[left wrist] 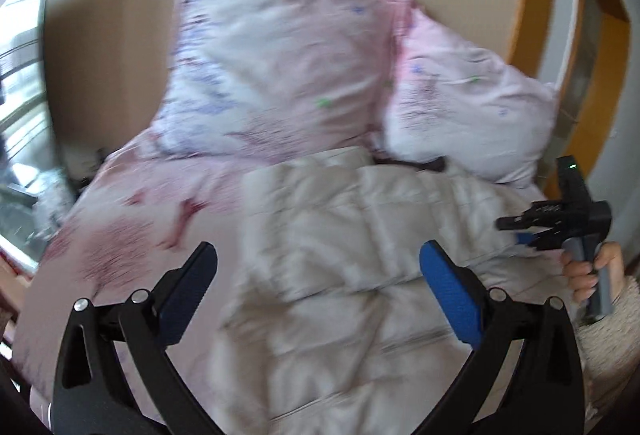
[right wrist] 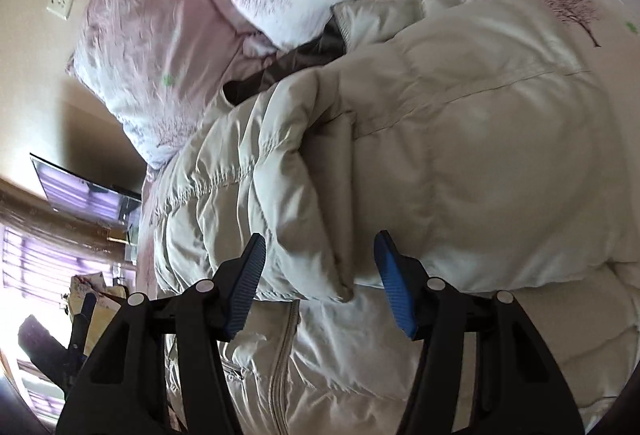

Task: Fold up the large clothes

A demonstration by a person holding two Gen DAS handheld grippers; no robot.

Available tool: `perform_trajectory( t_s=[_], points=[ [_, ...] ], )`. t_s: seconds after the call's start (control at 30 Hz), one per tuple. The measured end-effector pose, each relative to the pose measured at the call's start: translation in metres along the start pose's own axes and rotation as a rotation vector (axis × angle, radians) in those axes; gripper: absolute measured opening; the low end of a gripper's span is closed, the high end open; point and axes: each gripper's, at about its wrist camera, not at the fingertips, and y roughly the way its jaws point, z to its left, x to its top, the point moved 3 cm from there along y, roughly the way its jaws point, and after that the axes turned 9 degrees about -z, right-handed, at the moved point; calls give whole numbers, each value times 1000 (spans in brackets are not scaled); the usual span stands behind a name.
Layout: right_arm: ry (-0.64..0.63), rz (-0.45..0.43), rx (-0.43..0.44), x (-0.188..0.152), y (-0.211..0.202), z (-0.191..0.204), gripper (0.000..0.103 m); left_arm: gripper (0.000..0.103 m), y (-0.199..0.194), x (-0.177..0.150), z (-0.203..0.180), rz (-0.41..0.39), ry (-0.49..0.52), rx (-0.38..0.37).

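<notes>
Black arms tipped with ribbed blue pads form the left gripper [left wrist: 318, 263], spread wide and empty above the puffy, quilted cream jacket [left wrist: 360, 255] lying on the pink floral bed [left wrist: 132, 235]. Right gripper [right wrist: 320, 255] stands half open astride a folded sleeve edge, pads not pressing. Two soft pillows [left wrist: 280, 67] lie beyond.
</notes>
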Motion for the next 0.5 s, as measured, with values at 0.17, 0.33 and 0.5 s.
perform_trajectory(
  t_s=[0.17, 0.33, 0.5],
  points=[
    [-81, -42, -14, -3, 1, 16, 17, 101, -12, -17, 46, 23, -64, 89],
    [-129, -212, -50, 7, -34, 25, 12, 101, -11, -29, 70, 49, -123, 119],
    [-50, -117, -185, 3, 0, -14, 12, 101, -9, -38, 74, 64, -121, 125]
  ],
)
